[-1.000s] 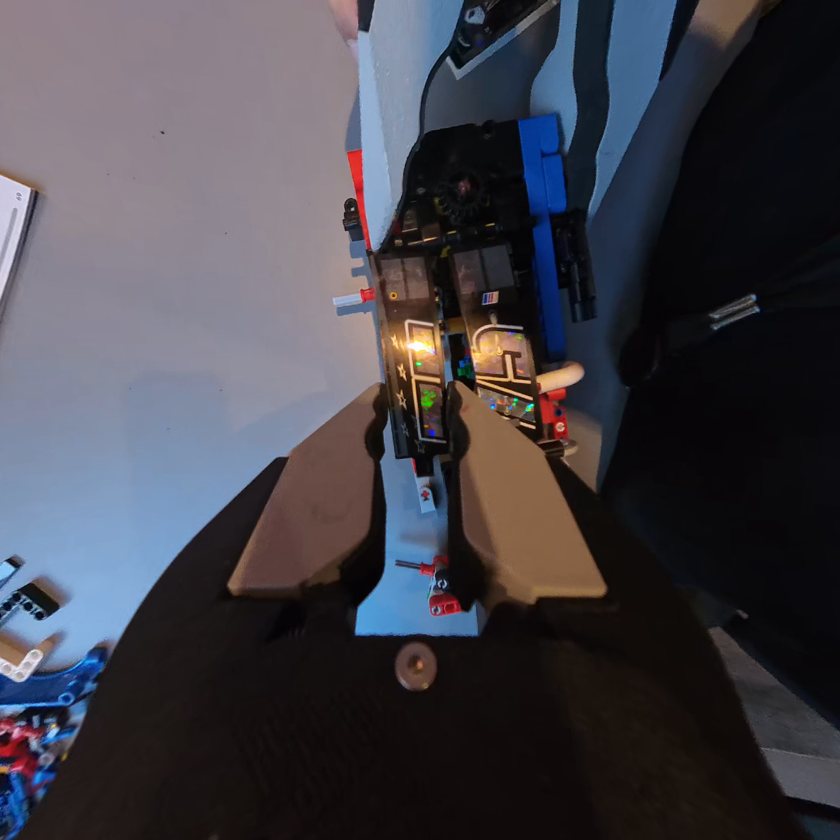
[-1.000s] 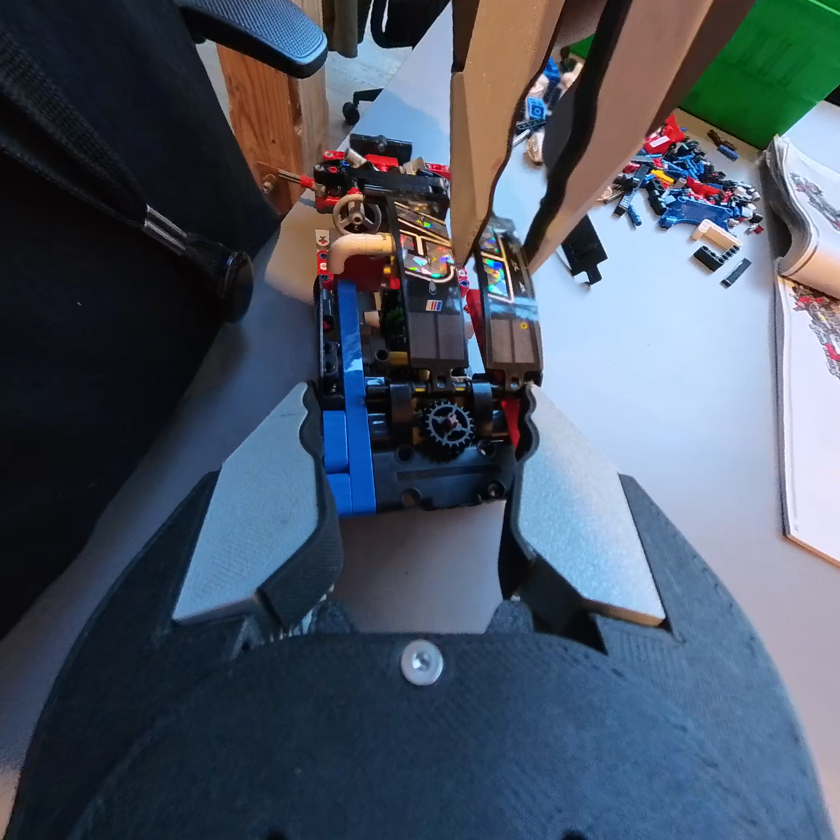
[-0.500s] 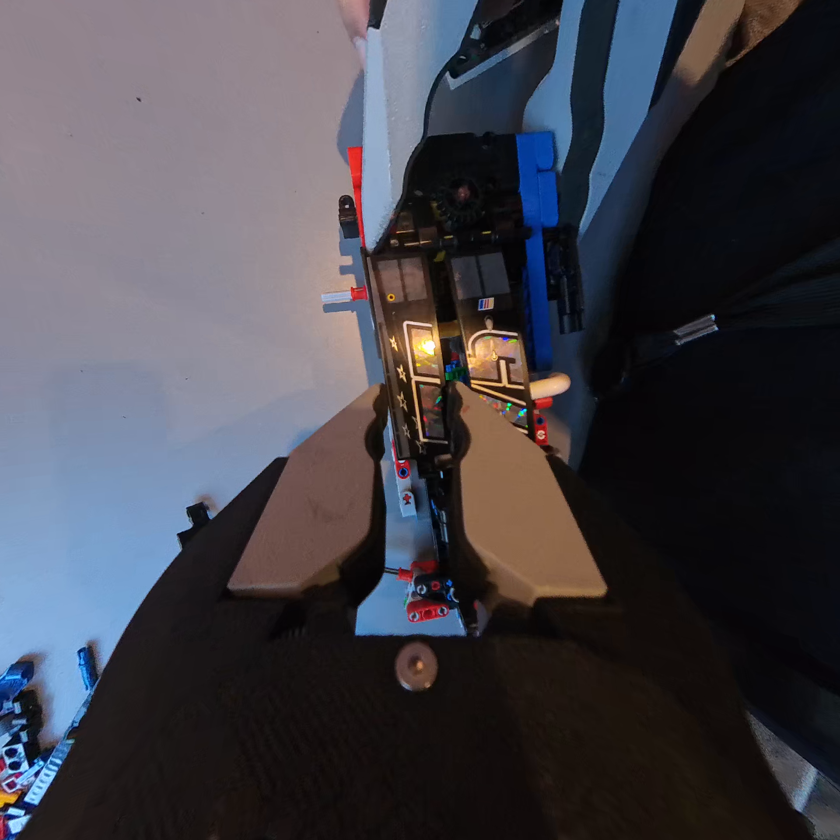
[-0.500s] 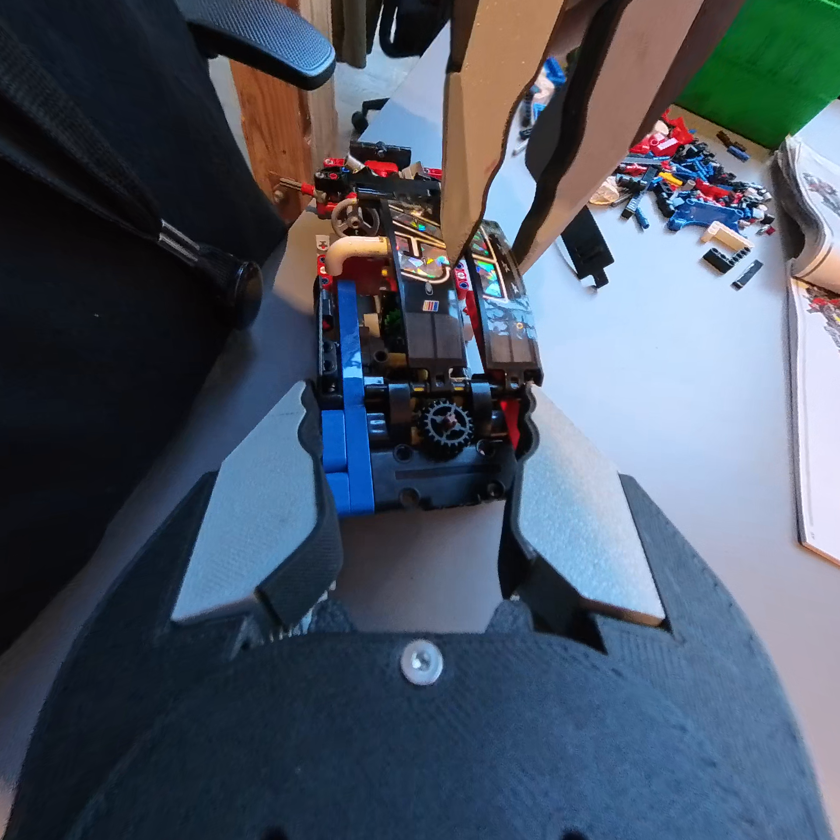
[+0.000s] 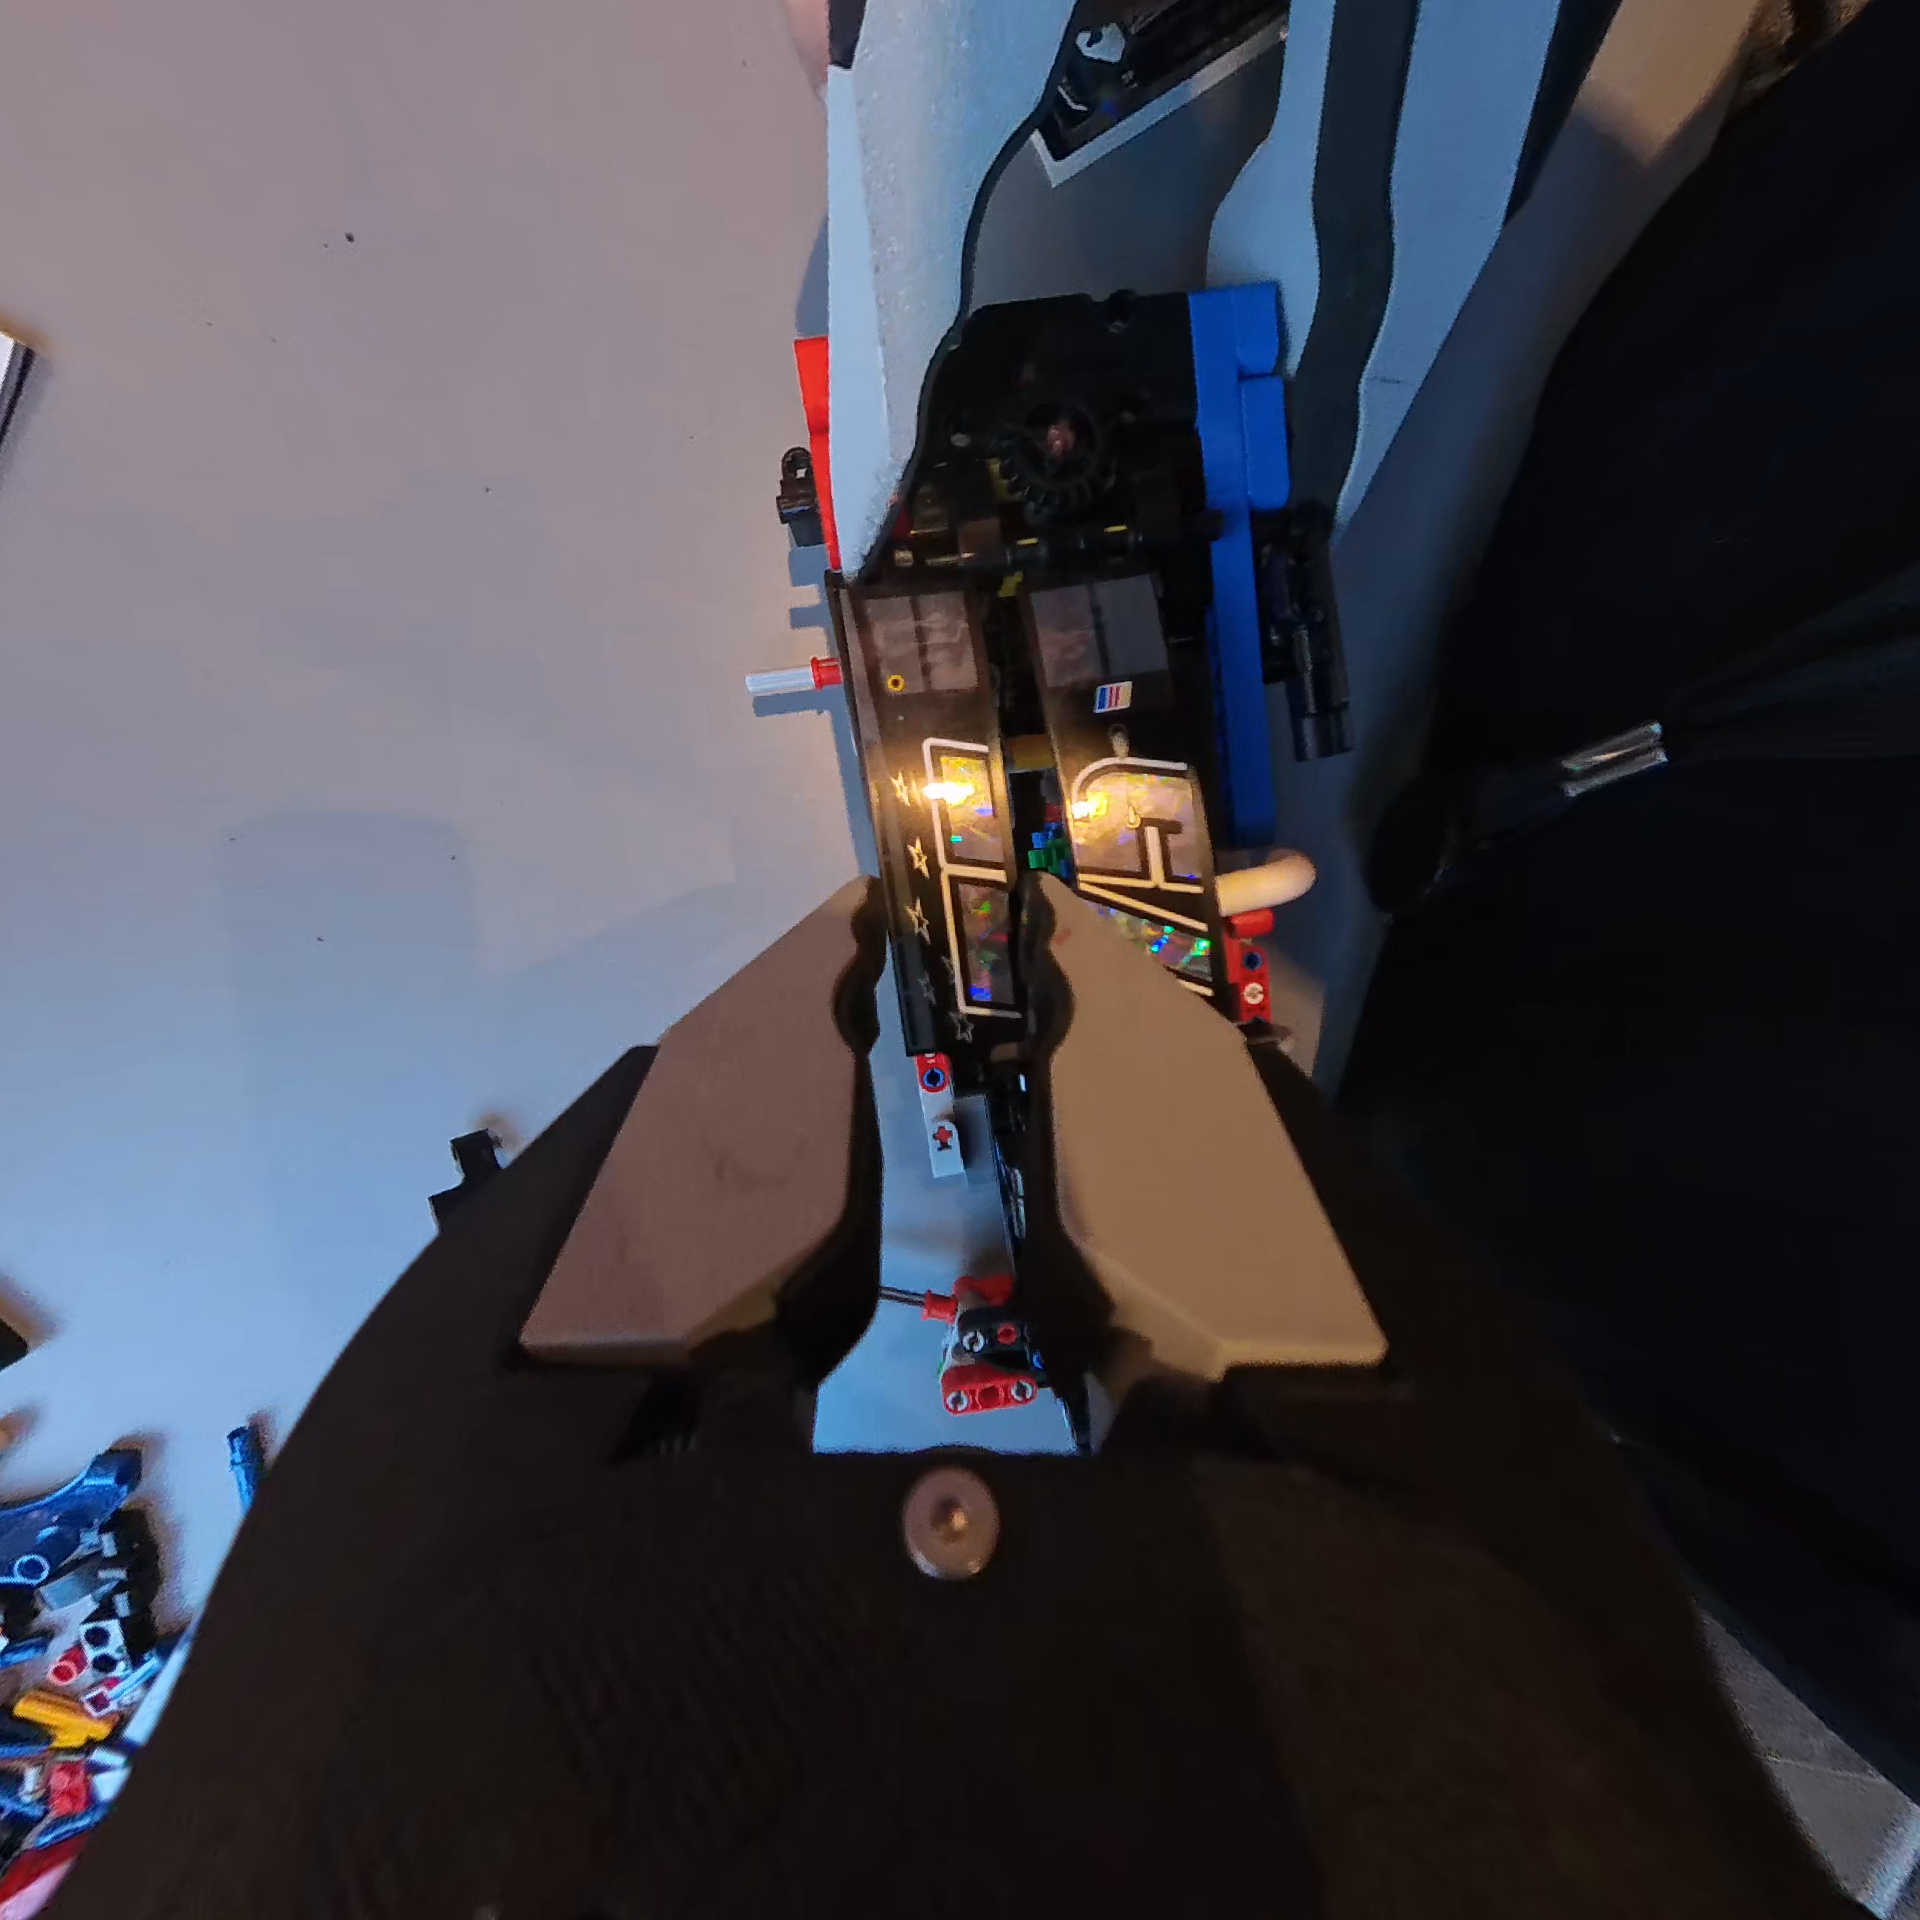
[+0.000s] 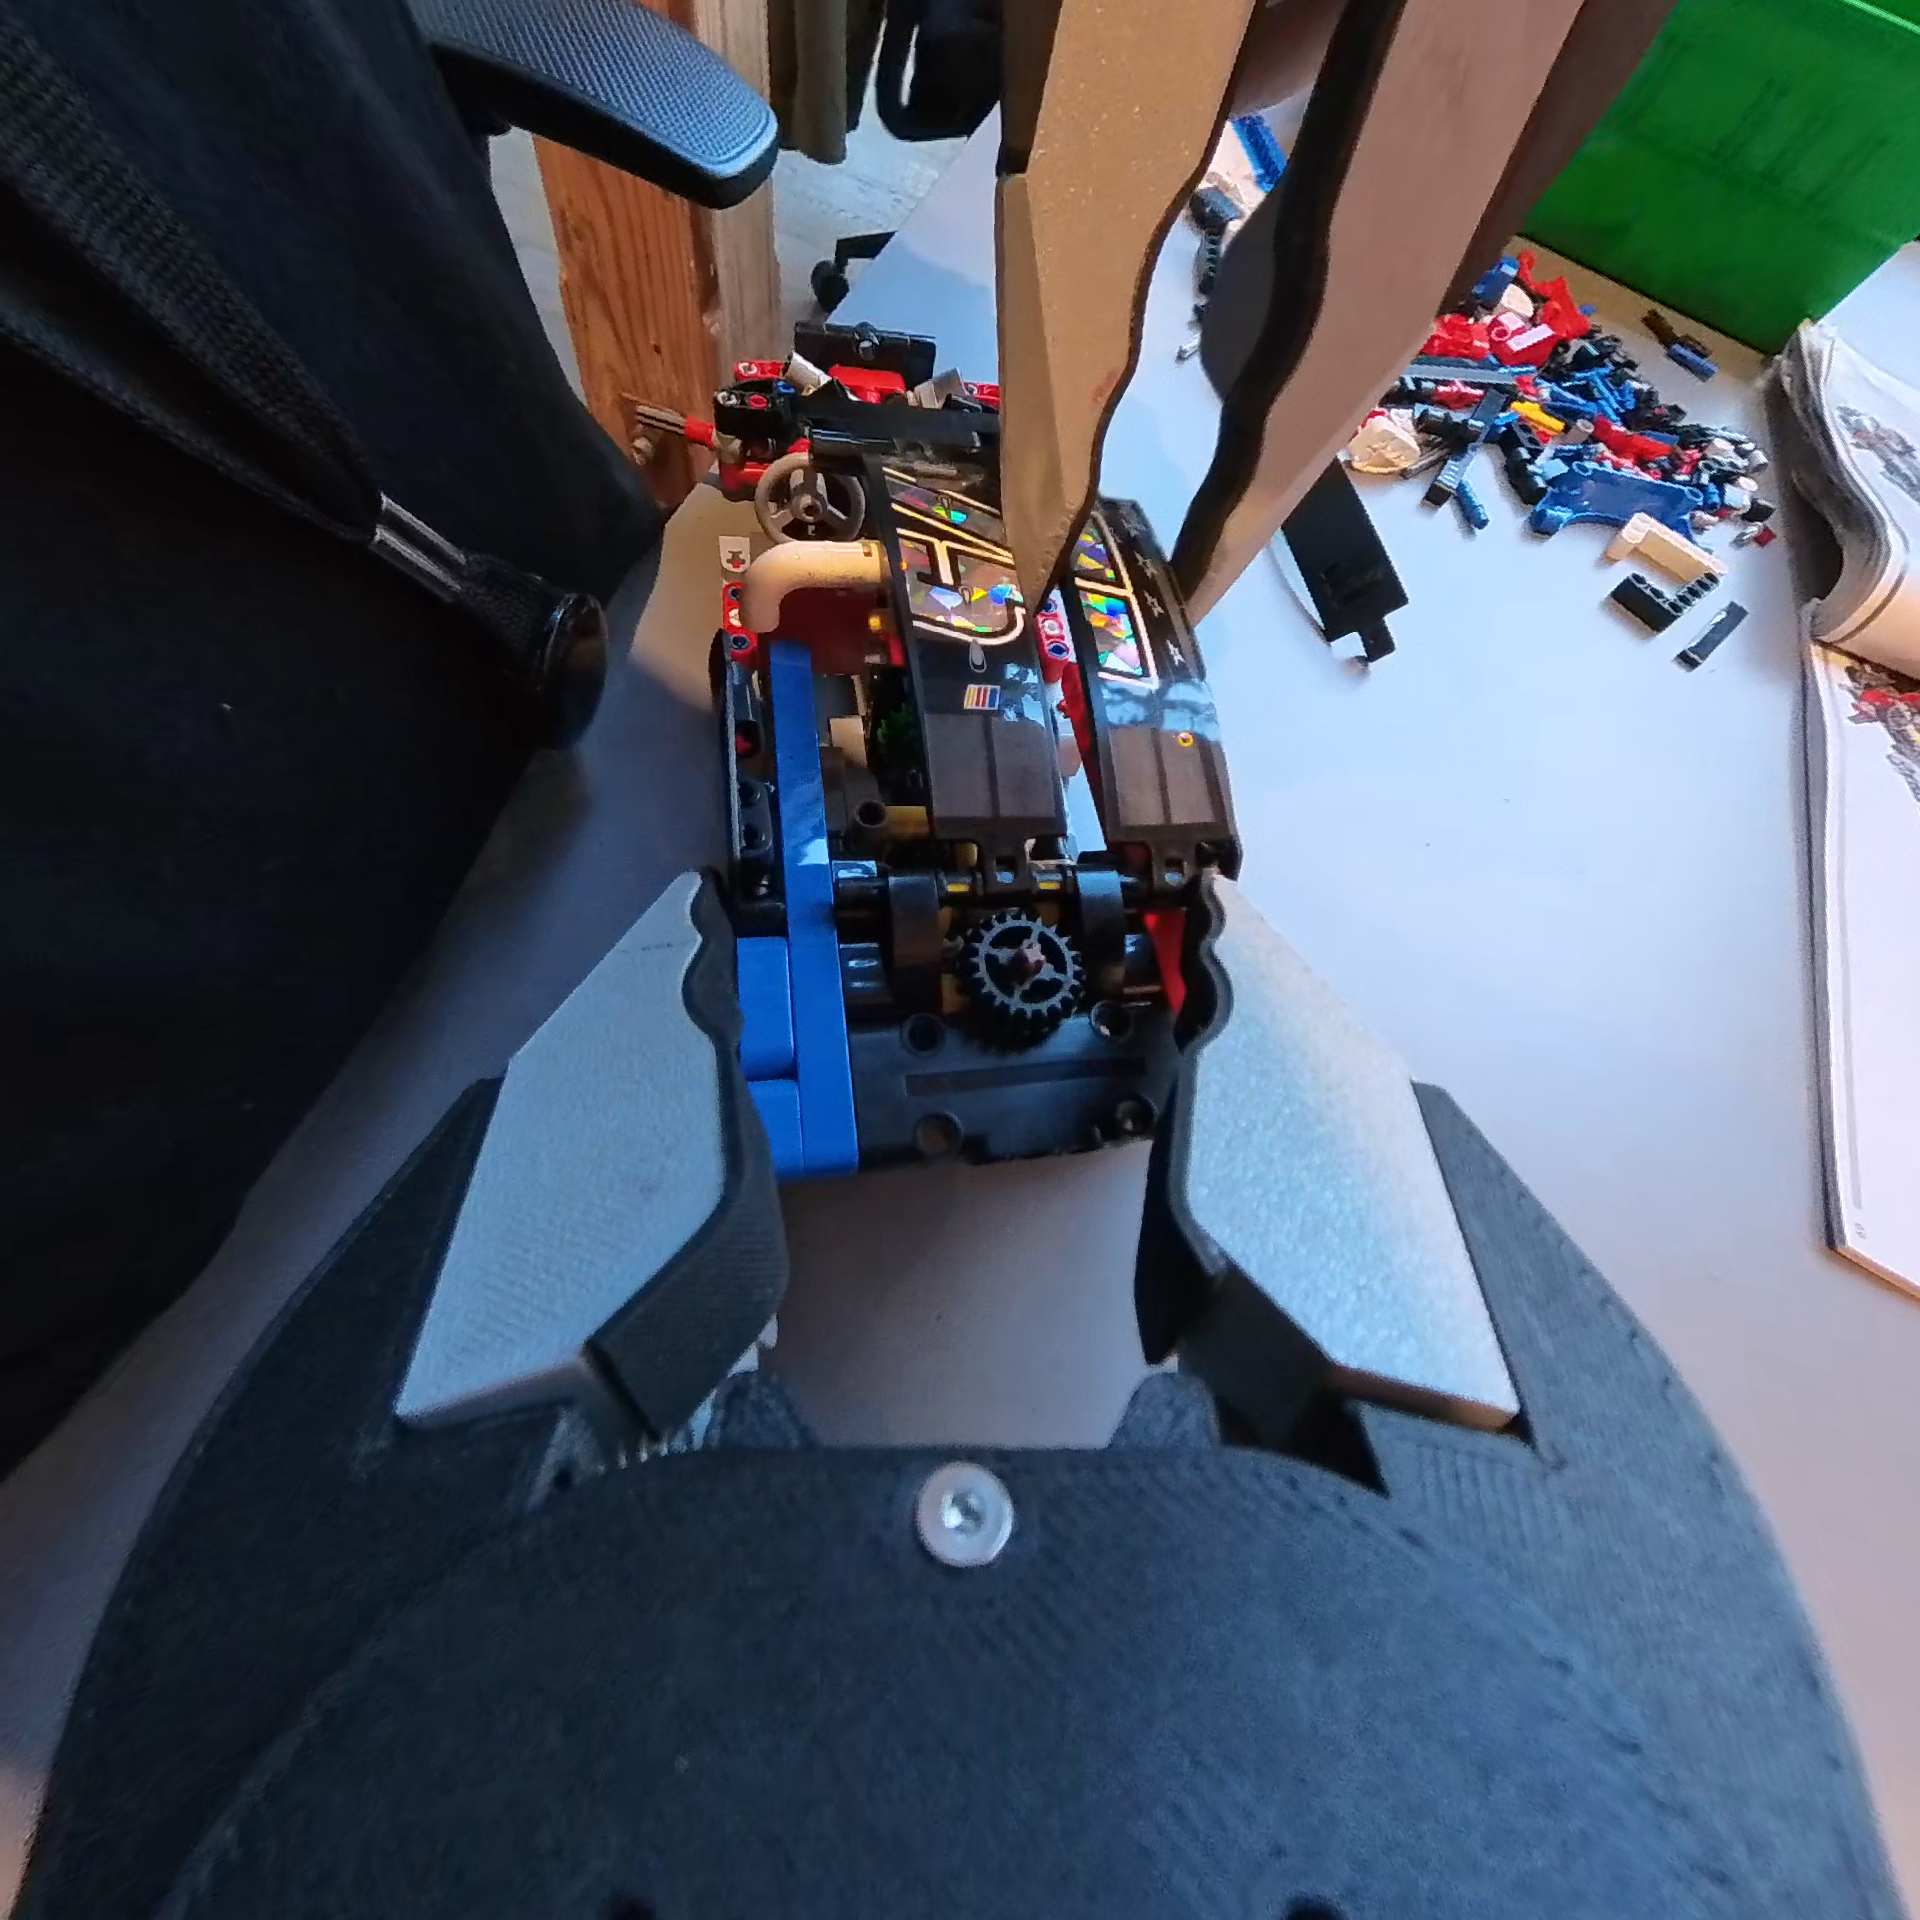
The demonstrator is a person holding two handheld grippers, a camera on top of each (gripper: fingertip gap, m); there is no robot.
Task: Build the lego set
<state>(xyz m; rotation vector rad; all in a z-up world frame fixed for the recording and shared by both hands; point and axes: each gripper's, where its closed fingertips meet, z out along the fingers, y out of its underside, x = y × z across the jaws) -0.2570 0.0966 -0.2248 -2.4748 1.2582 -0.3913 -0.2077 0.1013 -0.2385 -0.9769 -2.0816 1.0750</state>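
Between your left gripper's (image 5: 951, 914) fingers sits the outer black panel (image 5: 951, 831) of the lego car (image 6: 966, 831), pinched by its edges at the far end from the gear (image 6: 1018, 971). Your right gripper (image 6: 961, 987) clamps the car's gear end, blue beam (image 6: 805, 883) against one finger, red piece against the other. Keep that hold firm on the table (image 6: 1507, 883) and press the panel straight down, not sideways, so it seats level beside its twin.

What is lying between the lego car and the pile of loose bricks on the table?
In the right wrist view, a loose black panel lies on the table between the lego car and the brick pile.
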